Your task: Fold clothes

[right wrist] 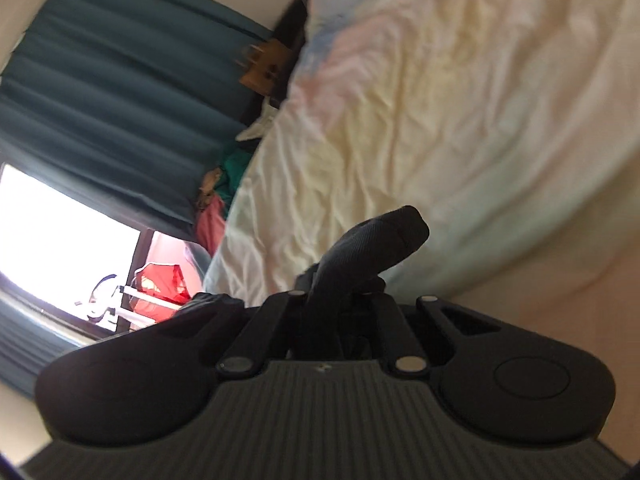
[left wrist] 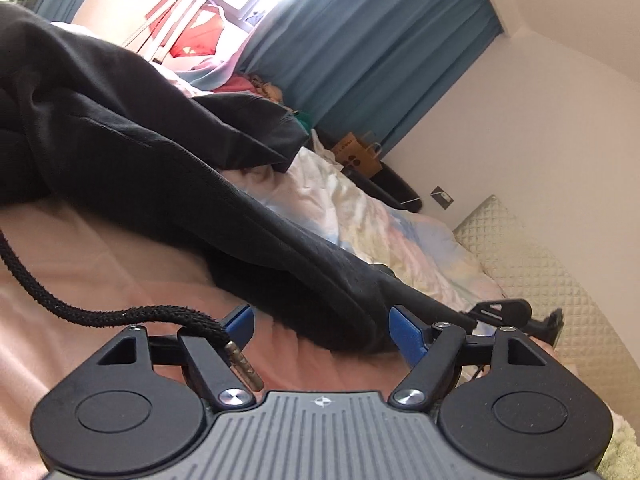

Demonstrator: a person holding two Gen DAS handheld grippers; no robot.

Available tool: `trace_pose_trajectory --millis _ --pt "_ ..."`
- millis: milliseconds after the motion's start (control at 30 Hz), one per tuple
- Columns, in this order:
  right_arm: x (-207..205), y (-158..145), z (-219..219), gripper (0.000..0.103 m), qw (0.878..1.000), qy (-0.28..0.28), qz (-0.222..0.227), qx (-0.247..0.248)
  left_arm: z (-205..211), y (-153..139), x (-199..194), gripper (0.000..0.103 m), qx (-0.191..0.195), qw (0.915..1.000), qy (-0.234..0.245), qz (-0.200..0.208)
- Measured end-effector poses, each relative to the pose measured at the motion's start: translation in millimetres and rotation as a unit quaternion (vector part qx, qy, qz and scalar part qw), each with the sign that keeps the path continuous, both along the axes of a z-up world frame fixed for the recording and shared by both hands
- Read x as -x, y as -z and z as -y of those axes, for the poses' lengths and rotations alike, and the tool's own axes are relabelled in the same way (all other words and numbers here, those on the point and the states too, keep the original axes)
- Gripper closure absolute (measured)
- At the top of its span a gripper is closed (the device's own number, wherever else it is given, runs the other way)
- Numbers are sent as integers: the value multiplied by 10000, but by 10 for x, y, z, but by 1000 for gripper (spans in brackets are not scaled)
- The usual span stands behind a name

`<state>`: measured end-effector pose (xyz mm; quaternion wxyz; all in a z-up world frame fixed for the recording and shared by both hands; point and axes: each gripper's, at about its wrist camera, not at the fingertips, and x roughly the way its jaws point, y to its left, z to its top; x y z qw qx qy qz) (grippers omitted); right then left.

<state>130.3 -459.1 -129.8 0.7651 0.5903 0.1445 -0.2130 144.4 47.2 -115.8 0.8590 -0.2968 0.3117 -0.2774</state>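
A black hooded garment lies spread on the pink bed sheet. My left gripper is open, its blue fingertips on either side of a black fabric fold low over the sheet. The garment's black drawstring lies across the left finger linkage. My right gripper shows at the right, at the end of a stretched black edge. In the right wrist view my right gripper is shut on a bunch of black fabric that sticks out above the jaws.
A crumpled pastel duvet covers the far side of the bed, and a quilted pillow lies by the white wall. Teal curtains hang by a bright window. A cardboard box and piled clothes sit beside the bed.
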Motion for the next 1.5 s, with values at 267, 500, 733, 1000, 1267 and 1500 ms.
trace_pose_trajectory --millis 267,500,733,1000,1267,1500 --pt "130 181 -123 93 9958 219 -160 -874 -666 158 -39 23 651 9839 -1079 -1266" --pt "99 148 -129 49 9946 -1 -154 -1024 -1879 600 302 13 2865 8694 -3262 -2360" --pt "-18 53 -180 54 9988 -171 -328 -319 -2258 778 66 35 3794 8126 -3876 -2132" --pt "-5 -216 -300 95 9978 -23 -89 653 -2410 381 27 89 2659 8548 -4038 -1887" --pt "313 -1178 -554 95 9662 741 1120 2199 -2644 -349 466 92 2278 8639 -4488 -209" --pt "-848 -1338 -186 94 9730 179 -261 2286 -2811 -396 534 90 2116 8500 -4823 -152"
